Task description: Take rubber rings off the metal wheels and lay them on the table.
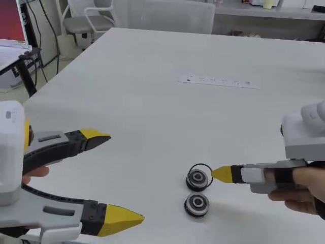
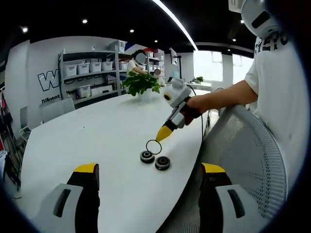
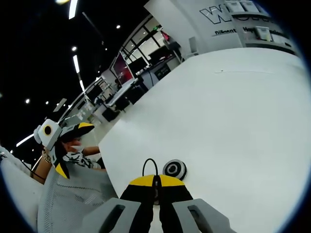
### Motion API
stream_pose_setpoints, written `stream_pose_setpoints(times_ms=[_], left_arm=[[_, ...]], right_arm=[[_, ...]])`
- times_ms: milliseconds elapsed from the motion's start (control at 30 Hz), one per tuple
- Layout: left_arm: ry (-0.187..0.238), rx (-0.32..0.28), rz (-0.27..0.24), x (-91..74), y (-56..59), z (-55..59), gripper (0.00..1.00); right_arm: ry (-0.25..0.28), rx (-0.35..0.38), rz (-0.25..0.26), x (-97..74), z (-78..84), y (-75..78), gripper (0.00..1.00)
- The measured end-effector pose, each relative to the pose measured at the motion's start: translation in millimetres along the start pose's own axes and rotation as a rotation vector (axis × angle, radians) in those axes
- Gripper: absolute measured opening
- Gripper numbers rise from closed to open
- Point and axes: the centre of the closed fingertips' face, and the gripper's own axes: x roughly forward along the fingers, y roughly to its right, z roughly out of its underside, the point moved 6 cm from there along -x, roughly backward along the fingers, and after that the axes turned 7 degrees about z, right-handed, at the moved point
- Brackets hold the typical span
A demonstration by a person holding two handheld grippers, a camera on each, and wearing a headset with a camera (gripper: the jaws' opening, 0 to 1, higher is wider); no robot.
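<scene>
Two metal wheels lie close together near the table's front edge, one [image 1: 197,179] just behind the other [image 1: 196,204]. A thin black rubber ring [image 1: 201,167] stands up over the farther wheel, pinched at its edge by my right gripper [image 1: 219,174], which is shut on it. In the right gripper view the ring [image 3: 149,167] loops out from the closed jaws [image 3: 155,182], beside a wheel [image 3: 174,169]. My left gripper [image 1: 114,178] stands wide open at the left, well away from the wheels, holding nothing. In its own view the ring [image 2: 153,146] and both wheels [image 2: 147,157] [image 2: 162,163] lie ahead.
A long white label strip [image 1: 218,81] lies mid-table. Chairs [image 1: 91,20] stand beyond the far end of the white table [image 1: 152,101]. A potted plant [image 2: 141,82] sits at the table's far end, and a mesh chair back [image 2: 243,160] is close beside me.
</scene>
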Motion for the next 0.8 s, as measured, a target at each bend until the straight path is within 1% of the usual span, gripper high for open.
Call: stream_pose_setpoints(times_ms=[167,233,267,333,433,600,633,700,800], left_arm=[[-0.012,-0.02,-0.007,1.6,3.8,8.6,0.82],[-0.03,-0.016,-0.014,3.2,3.8,12.9,0.81],[-0.05,-0.012,-0.019,3.8,3.5,16.1,0.8],[-0.063,-0.018,-0.017,4.1,3.4,19.2,0.8],[-0.052,-0.042,-0.019,3.8,2.5,20.3,0.81],[-0.057,-0.066,-0.027,3.7,1.1,23.5,0.83],[-0.052,-0.074,-0.027,3.8,0.9,23.8,0.84],[-0.05,-0.081,-0.026,4.1,0.5,24.5,0.85],[-0.057,-0.081,-0.03,4.5,0.0,25.9,0.89]], right_arm=[[0.016,-0.001,-0.003,-2.3,-2.8,-2.9,0.0],[0.025,0.0,-0.005,-3.2,-4.2,-4.3,0.0],[0.03,0.001,-0.007,-3.8,-4.9,-5.5,0.0],[0.035,-0.005,-0.008,-4.6,-5.7,-7.6,0.0],[0.041,-0.02,-0.009,-5.2,-7.1,-10.6,0.0],[0.053,-0.035,-0.012,-5.2,-9.4,-15.2,0.0],[0.055,-0.037,-0.013,-5.0,-9.6,-16.1,0.0],[0.058,-0.042,-0.019,-4.4,-10.3,-18.7,0.0],[0.059,-0.05,-0.026,-2.8,-10.4,-22.7,0.0]])
